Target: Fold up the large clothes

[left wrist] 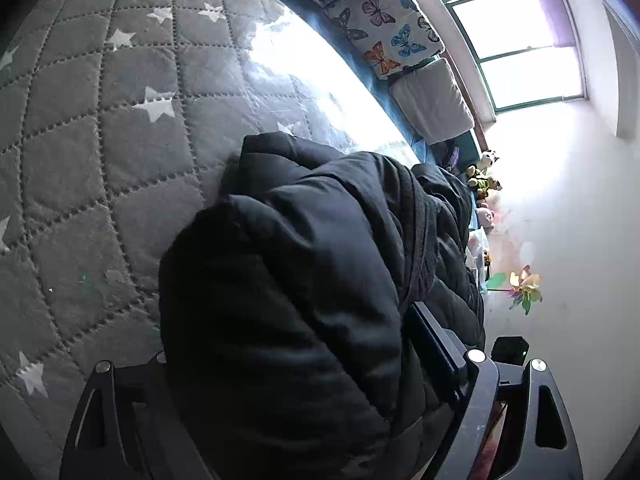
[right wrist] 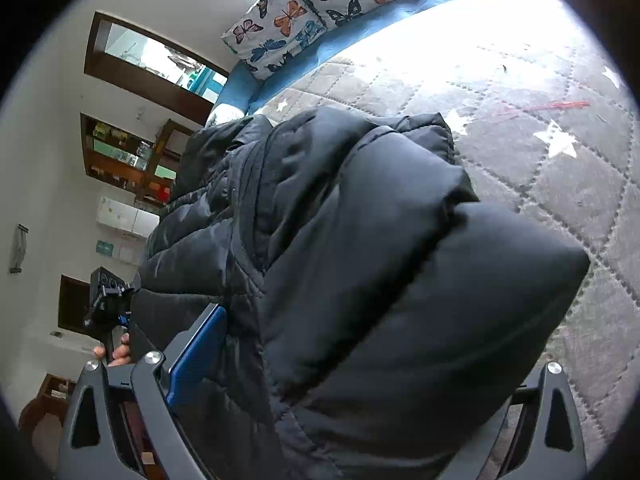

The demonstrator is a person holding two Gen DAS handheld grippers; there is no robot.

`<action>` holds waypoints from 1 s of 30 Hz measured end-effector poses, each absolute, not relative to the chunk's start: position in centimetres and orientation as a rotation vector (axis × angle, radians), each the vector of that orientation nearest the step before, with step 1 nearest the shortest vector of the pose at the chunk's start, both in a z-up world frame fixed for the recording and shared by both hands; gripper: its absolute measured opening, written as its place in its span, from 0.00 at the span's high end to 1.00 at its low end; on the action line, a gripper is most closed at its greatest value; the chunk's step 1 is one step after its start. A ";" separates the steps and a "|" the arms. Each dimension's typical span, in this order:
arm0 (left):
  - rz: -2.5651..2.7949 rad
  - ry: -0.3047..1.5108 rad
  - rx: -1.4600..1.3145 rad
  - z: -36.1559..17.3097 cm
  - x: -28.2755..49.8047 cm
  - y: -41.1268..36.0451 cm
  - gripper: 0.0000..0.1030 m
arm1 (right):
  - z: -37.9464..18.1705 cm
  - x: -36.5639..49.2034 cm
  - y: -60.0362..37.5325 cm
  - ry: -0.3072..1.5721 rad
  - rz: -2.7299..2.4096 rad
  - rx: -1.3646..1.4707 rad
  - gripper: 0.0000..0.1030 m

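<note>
A black puffer jacket (left wrist: 304, 264) lies bunched in a thick fold on the grey quilted bedspread (left wrist: 100, 152). In the left wrist view its padded bulk fills the gap of my left gripper (left wrist: 288, 332); the right finger's blue pad (left wrist: 436, 344) presses its side, and the left fingertip is buried under fabric. In the right wrist view the jacket (right wrist: 400, 280) likewise fills my right gripper (right wrist: 360, 340), with the blue pad (right wrist: 196, 356) against it and the far finger hidden. The left gripper's body (right wrist: 108, 304) and the hand (right wrist: 116, 352) holding it show at the left.
Butterfly-print pillows (right wrist: 304, 4) and a white pillow (left wrist: 432, 100) line the bed's head on a blue sheet (right wrist: 240, 88). Soft toys (left wrist: 484, 180) and a paper pinwheel (left wrist: 524, 288) sit by the white wall. Star-patterned bedspread (right wrist: 560, 160) stretches beyond the jacket. Shelves (right wrist: 120, 152) stand across the room.
</note>
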State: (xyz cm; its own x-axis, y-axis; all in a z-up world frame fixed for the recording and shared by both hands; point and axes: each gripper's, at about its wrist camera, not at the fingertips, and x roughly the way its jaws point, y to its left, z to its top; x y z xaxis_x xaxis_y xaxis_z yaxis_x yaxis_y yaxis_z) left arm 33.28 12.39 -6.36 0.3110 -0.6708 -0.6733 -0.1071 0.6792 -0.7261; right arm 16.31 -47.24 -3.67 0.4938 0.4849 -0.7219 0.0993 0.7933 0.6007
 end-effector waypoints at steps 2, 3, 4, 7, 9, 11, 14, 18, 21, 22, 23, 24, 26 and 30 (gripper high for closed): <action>-0.431 1.228 -0.789 -6.7 33.6 12.7 0.11 | -3.8 16.5 -47.4 1.043 0.258 0.655 0.00; -0.434 1.232 -0.795 -6.9 33.8 12.6 0.11 | -3.8 16.4 -47.6 1.040 0.258 0.665 0.00; -0.434 1.234 -0.797 -6.8 33.8 12.5 0.11 | -3.7 16.5 -47.5 1.036 0.256 0.668 0.00; -0.448 1.232 -0.775 -6.3 33.7 11.8 0.13 | -3.4 16.0 -47.3 1.019 0.261 0.668 0.04; -0.471 1.233 -0.751 -5.8 33.4 11.4 0.14 | -3.2 15.4 -47.3 1.002 0.278 0.667 0.12; -0.495 1.237 -0.703 -5.2 32.9 10.9 0.14 | -2.8 14.6 -47.4 0.988 0.293 0.678 0.22; -0.521 1.253 -0.639 -4.7 32.5 10.5 0.14 | -2.7 13.6 -47.2 0.998 0.309 0.666 0.25; -0.516 1.268 -0.663 -5.1 32.8 11.1 0.14 | -2.8 12.9 -46.9 1.004 0.327 0.651 0.25; -0.483 1.288 -0.689 -5.6 33.3 11.2 0.07 | -3.0 13.5 -47.1 1.013 0.327 0.646 0.17; -0.482 1.291 -0.690 -5.8 33.4 11.3 0.06 | -3.2 13.7 -47.1 1.018 0.324 0.644 0.12; -0.482 1.293 -0.690 -5.9 33.6 11.3 0.05 | -3.5 14.0 -47.2 1.025 0.327 0.647 0.10; -0.483 1.295 -0.692 -6.1 33.7 11.3 0.05 | -3.7 14.4 -47.2 1.026 0.335 0.662 0.09; -0.496 1.298 -0.702 -6.3 34.1 11.0 0.04 | -4.2 14.5 -47.7 1.011 0.357 0.720 0.08; -0.516 1.283 -0.723 -6.7 34.2 10.6 0.04 | -4.2 14.4 -47.6 0.999 0.360 0.721 0.11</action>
State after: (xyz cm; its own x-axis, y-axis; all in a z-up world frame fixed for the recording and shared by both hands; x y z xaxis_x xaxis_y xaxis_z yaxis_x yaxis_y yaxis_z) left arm 34.24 10.62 -6.72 0.2229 -0.7077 -0.6704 -0.0467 0.6792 -0.7325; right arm 14.36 -47.55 -4.18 0.5094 0.5825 -0.6334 0.0438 0.7175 0.6952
